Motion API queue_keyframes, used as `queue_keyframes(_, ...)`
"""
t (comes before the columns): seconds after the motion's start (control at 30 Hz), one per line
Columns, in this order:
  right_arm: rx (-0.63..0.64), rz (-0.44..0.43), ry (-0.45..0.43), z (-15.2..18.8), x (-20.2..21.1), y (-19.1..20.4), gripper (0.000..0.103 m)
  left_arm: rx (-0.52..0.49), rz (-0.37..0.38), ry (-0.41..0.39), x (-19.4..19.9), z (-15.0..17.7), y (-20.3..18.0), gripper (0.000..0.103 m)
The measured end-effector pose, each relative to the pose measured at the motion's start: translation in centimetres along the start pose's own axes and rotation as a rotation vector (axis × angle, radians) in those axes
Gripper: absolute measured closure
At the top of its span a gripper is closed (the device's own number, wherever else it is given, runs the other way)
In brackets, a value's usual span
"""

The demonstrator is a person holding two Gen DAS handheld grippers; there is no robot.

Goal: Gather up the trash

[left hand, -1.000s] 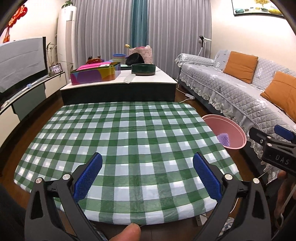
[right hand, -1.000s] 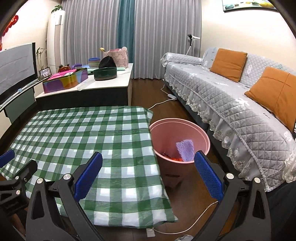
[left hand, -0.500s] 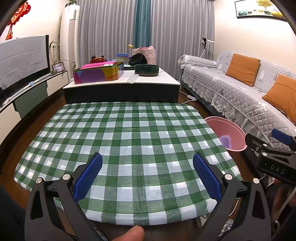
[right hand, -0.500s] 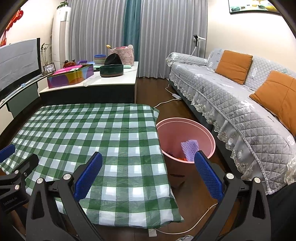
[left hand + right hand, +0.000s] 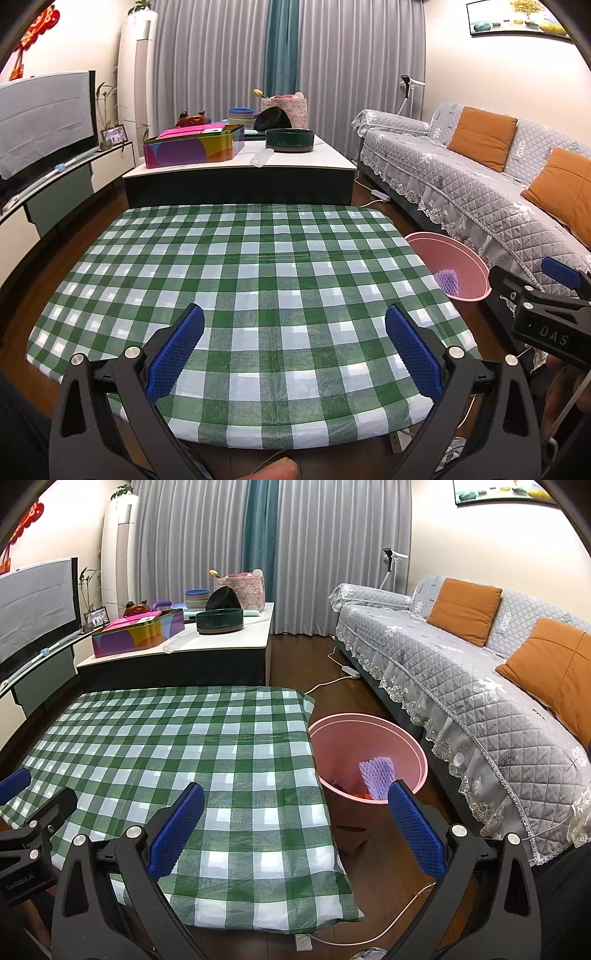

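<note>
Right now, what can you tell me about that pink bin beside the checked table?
The pink bin is a round, smooth tub that looks like plastic, upright and open-topped, with no lid. It stands on the dark wood floor between the table with the green checked cloth and the grey sofa. Inside lies a lilac foam net sleeve leaning on the wall, with some reddish scraps at the bottom. Neither gripper touches it.
</note>
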State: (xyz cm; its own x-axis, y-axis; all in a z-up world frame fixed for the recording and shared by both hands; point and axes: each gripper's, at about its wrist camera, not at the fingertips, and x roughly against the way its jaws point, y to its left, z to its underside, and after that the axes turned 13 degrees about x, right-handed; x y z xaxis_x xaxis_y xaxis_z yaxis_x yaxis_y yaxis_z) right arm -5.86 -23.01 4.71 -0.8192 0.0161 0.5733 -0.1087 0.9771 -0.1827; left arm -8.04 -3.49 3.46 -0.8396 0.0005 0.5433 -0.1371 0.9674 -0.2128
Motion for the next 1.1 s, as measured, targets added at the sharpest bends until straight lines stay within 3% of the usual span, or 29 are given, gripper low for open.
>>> queue_keyframes(1.1, -0.001, 0.0, 0.0, 0.01, 0.01, -0.01, 0.005, 0.014, 0.025, -0.004, 0.05, 0.34, -0.09, 0.008)
